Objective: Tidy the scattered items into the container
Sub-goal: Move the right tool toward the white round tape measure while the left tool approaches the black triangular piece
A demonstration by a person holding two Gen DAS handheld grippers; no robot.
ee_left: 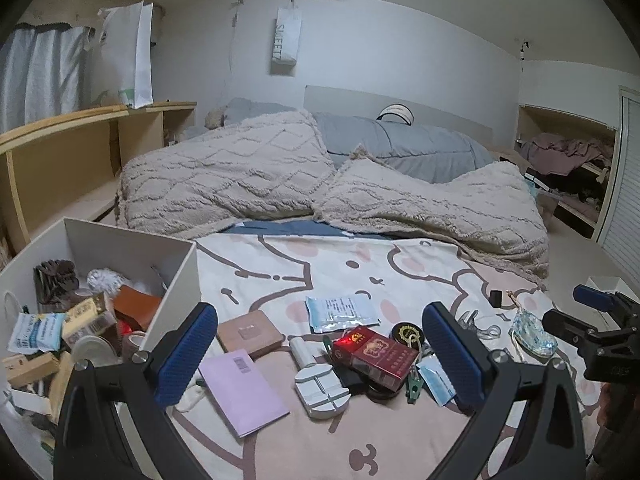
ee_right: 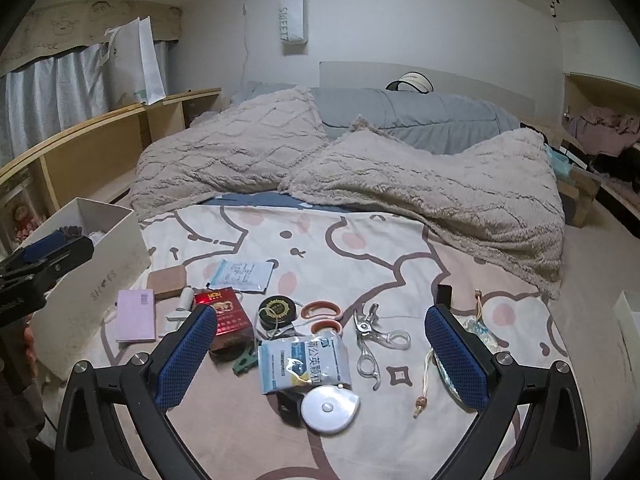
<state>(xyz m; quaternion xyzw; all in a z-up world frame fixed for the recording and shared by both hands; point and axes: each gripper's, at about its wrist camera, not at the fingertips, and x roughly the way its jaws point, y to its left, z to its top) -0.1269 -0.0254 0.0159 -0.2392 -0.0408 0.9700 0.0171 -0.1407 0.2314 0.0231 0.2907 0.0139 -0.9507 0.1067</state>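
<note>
While both claws stand wide open and empty, the left gripper (ee_left: 320,354) sits low in its frame above one red cigarette pack (ee_left: 374,358), and the right gripper (ee_right: 320,354) frames one blue-and-white sachet (ee_right: 304,360). One white box (ee_left: 176,280), already crowded with small goods, occupies the left of the left view. On the cartoon-print bedsheet (ee_right: 400,248) lie one pink booklet (ee_right: 136,315), one brown block (ee_right: 167,280), one round black tin (ee_right: 279,309), one white disc (ee_right: 329,408) and two clear-handled tools (ee_right: 370,340).
</note>
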